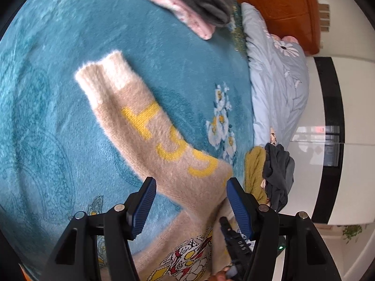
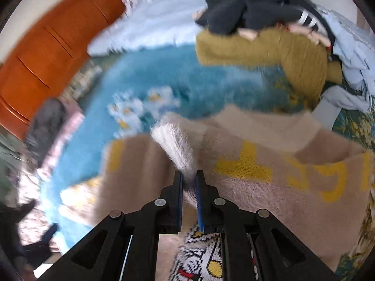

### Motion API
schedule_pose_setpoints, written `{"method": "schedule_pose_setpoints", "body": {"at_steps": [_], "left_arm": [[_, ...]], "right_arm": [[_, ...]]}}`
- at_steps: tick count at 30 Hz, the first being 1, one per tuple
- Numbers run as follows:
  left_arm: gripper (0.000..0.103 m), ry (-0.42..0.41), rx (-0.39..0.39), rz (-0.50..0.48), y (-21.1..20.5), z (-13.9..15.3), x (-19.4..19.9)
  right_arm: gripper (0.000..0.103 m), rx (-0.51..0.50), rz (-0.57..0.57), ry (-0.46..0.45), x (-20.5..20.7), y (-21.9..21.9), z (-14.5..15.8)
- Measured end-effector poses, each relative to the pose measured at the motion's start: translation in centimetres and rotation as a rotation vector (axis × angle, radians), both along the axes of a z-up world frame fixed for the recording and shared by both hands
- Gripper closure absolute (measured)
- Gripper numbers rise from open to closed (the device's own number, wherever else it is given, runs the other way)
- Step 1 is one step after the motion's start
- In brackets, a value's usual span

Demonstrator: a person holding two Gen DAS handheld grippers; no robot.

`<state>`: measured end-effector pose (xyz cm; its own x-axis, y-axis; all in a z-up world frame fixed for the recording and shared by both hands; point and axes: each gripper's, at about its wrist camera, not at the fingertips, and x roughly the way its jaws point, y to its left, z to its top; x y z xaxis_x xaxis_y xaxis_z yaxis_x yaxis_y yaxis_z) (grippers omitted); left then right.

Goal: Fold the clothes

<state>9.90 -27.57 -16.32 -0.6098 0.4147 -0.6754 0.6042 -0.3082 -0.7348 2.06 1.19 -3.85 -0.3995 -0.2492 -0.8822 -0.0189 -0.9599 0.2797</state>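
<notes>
Our left gripper (image 1: 189, 187) hangs with its jaws spread wide above the beige sweater (image 1: 150, 135), touching nothing. Our right gripper (image 2: 189, 175) has its jaws pressed together on the white cuff (image 2: 174, 144) of a sleeve, lifting it over the sweater's body. The sweater lies spread on the teal blanket (image 1: 58, 82), its other sleeve stretched out flat, yellow letters (image 1: 168, 135) along it. Farther off, we see a pile of unfolded clothes (image 2: 269, 23) and a folded grey and pink stack (image 1: 187, 2). Beyond lies a pale blue duvet (image 1: 279, 89), then an orange wooden headboard (image 1: 281, 7).
</notes>
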Motion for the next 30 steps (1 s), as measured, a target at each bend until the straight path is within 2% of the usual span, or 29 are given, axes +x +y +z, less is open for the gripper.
{"method": "schedule_pose_setpoints", "body": {"at_steps": [2, 4, 8, 9, 17, 20, 21, 22, 23, 27, 28, 29, 30], "left_arm": [[0.037, -0.023, 0.013, 0.004, 0.1, -0.9, -0.3], [0.037, -0.047, 0.017, 0.005, 0.2, -1.7, -0.6], [0.037, -0.101, -0.005, 0.022, 0.1, -2.8, -0.8], [0.037, -0.109, -0.017, 0.037, -0.3, -2.8, -0.7], [0.037, -0.194, -0.113, 0.219, -3.8, -4.1, 1.0], [0.038, -0.205, -0.161, 0.271, -4.5, -4.7, 1.3], [0.038, -0.199, -0.155, 0.28, -4.6, -5.1, 1.3], [0.042, -0.186, -0.135, 0.282, -4.7, -5.5, 1.1], [0.052, -0.173, -0.118, 0.284, -4.8, -5.9, 0.9], [0.063, -0.172, -0.131, 0.269, -4.6, -6.7, 0.2], [0.071, -0.179, -0.13, 0.264, -4.6, -6.9, 0.1], [0.085, -0.179, -0.133, 0.258, -4.6, -6.9, 0.0], [0.091, -0.154, -0.147, 0.247, -4.5, -6.3, -0.2]], "right_arm": [[0.088, 0.012, 0.004, -0.027, -0.1, -0.2, -1.2], [0.082, 0.011, 0.024, -0.043, -0.1, -0.5, -1.9], [0.057, -0.088, 0.083, -0.084, -0.2, -0.7, -2.5], [0.055, -0.097, 0.09, -0.085, -0.1, -0.8, -2.3], [0.055, -0.118, 0.078, -0.023, 2.0, -0.6, 0.8], [0.055, -0.085, 0.07, -0.021, 2.5, -0.3, 1.3], [0.055, -0.066, 0.074, -0.02, 2.7, -0.3, 1.4], [0.055, -0.05, 0.079, -0.017, 2.9, -0.4, 1.5], [0.055, -0.041, 0.083, -0.014, 3.1, -0.3, 1.6], [0.055, -0.046, 0.07, -0.012, 3.4, 0.5, 2.1], [0.055, -0.049, 0.062, -0.012, 3.3, 0.8, 2.2], [0.055, -0.054, 0.054, -0.013, 3.3, 1.1, 2.3], [0.055, -0.059, 0.047, -0.014, 3.3, 1.4, 2.3]]}}
